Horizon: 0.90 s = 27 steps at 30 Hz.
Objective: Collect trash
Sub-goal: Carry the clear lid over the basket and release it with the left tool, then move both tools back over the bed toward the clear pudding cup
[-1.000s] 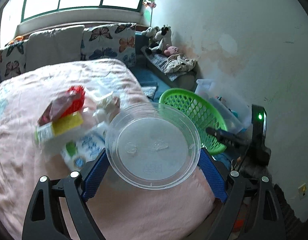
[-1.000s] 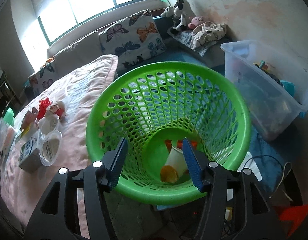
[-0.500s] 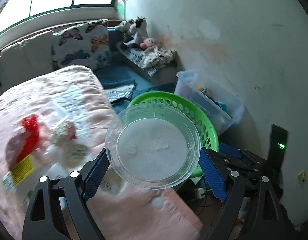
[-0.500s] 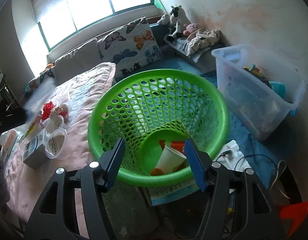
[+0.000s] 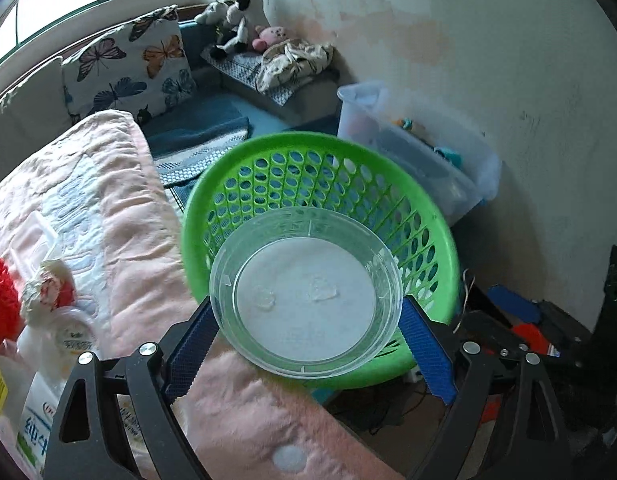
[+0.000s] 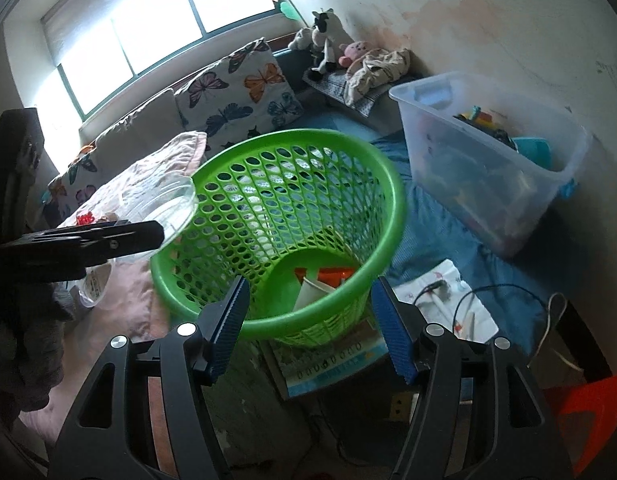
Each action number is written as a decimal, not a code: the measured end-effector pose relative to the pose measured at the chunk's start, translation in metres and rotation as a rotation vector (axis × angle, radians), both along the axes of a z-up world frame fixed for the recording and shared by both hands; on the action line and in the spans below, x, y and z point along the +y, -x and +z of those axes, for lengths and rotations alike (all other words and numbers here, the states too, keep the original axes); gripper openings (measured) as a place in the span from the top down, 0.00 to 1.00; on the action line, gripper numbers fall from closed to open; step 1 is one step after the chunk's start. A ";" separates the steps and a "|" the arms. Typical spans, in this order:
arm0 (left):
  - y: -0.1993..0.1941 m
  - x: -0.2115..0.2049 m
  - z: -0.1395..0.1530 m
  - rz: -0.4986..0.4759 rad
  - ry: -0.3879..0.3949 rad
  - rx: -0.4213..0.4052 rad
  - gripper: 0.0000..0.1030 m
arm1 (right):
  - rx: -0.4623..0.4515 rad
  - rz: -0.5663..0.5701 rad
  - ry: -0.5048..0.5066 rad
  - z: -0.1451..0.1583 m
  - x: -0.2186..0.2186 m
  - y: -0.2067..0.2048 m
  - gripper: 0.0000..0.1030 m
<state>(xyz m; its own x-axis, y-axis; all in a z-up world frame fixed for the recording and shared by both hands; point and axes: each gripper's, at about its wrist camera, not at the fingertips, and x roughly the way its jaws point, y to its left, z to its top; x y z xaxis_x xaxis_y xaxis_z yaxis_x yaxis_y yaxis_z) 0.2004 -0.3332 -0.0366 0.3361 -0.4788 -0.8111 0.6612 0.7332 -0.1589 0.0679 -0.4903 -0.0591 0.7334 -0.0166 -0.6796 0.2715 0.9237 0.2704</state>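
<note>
A clear round plastic container [image 5: 304, 292] sits between the blue pads of my left gripper [image 5: 306, 320], which is shut on it. It hangs over the near left rim of the green mesh basket [image 5: 320, 148]. In the right wrist view the left gripper's black finger [image 6: 120, 240] holds the container [image 6: 164, 208] beside the basket's [image 6: 396, 200] left rim. My right gripper [image 6: 310, 282] is open in front of the basket's near rim, with nothing between its pads. A white paper cup [image 6: 312, 292] and an orange piece [image 6: 328, 274] lie in the basket.
The pink blanket [image 5: 128, 220] at left carries a milk carton [image 5: 36, 420], a crumpled wrapper [image 5: 48, 288] and a red item [image 5: 0, 300]. A clear storage bin [image 6: 488, 160] stands right of the basket. Cables [image 6: 468, 300] and a book [image 6: 332, 364] lie on the floor.
My left gripper has carried the container from above the bed rightwards to the basket's rim. My right gripper has drawn back from the basket and its jaws have widened.
</note>
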 end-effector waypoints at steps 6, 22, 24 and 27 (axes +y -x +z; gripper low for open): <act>-0.005 -0.010 -0.011 -0.016 -0.030 0.014 0.15 | 0.002 -0.007 -0.008 -0.002 -0.001 0.004 0.38; 0.018 0.043 0.023 0.033 0.074 -0.043 0.13 | -0.046 0.029 0.010 0.022 0.022 0.017 0.38; 0.025 0.059 0.030 0.050 0.081 -0.069 0.13 | -0.055 0.041 0.011 0.026 0.029 0.018 0.38; 0.034 0.082 0.037 0.077 0.097 -0.087 0.13 | -0.064 0.063 0.017 0.032 0.040 0.015 0.38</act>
